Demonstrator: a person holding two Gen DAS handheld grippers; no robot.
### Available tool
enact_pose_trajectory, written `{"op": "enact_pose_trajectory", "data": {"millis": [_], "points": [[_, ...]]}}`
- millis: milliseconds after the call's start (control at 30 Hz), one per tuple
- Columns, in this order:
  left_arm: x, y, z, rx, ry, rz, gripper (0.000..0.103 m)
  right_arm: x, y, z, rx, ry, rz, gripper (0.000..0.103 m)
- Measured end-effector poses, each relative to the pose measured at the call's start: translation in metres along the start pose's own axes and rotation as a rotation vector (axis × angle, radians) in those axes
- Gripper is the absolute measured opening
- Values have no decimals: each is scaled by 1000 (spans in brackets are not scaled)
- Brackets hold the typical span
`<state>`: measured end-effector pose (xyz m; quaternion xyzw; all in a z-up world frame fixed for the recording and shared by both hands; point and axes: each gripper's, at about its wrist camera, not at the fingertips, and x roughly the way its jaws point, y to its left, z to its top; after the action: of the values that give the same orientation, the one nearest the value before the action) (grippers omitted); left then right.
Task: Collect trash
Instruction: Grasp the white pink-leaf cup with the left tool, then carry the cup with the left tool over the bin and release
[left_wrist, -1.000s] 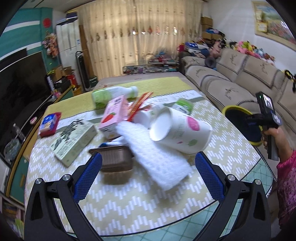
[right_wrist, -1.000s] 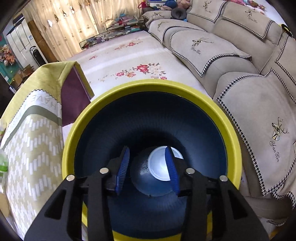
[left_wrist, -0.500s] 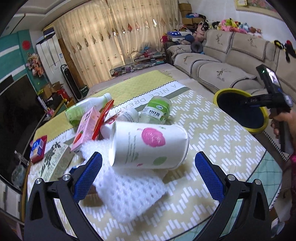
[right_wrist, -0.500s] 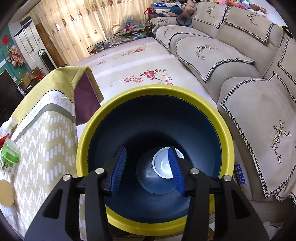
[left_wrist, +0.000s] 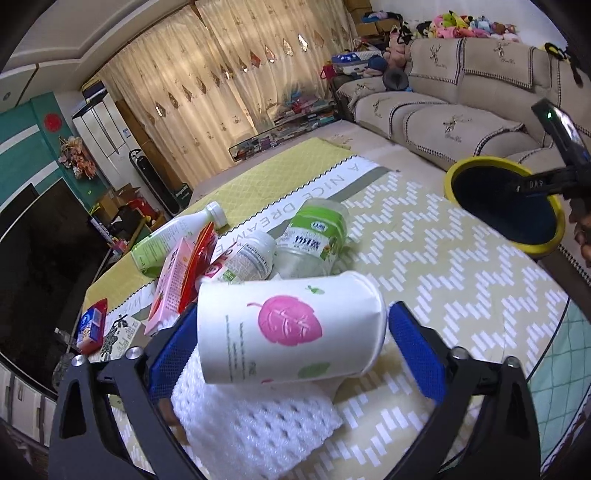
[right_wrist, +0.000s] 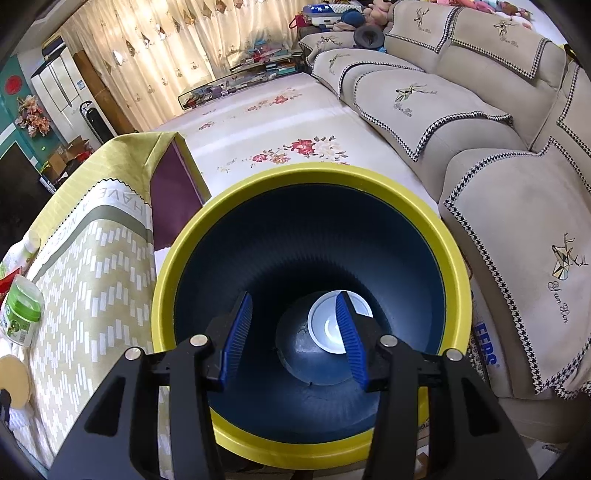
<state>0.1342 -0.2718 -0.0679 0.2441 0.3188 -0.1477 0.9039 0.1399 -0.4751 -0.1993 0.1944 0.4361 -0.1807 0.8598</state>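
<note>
Foam netting (left_wrist: 255, 417) sits nearest me on the counter (left_wrist: 461, 291), paper cup (left_wrist: 288, 328) lying on it between my left claw's (left_wrist: 288, 354) closing, not yet gripping jaws. Right claw (right_wrist: 295, 332) hovers half-parted, empty, over the yellow-rimmed bin (right_wrist: 166, 280).

Left wrist close over table (left_wrist: 424, 258), facing sofa; right wrist looks down into bin (right_wrist: 452, 254); both show bin.
</note>
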Motion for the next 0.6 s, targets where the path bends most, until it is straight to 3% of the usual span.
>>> {"op": "enact_pose_trajectory", "data": {"millis": [267,433,600], "points": [[-7,2,6,-3,-18,-31,85,-5,0,-1,1,-10,20,45],[-31,8,13,-21,-67,-51,85,-28,-2,-6,5,-55,44,45],[-48,-5,28,1,-105,-117,85,-64,-10,-22,10,-125,55,45]]}}
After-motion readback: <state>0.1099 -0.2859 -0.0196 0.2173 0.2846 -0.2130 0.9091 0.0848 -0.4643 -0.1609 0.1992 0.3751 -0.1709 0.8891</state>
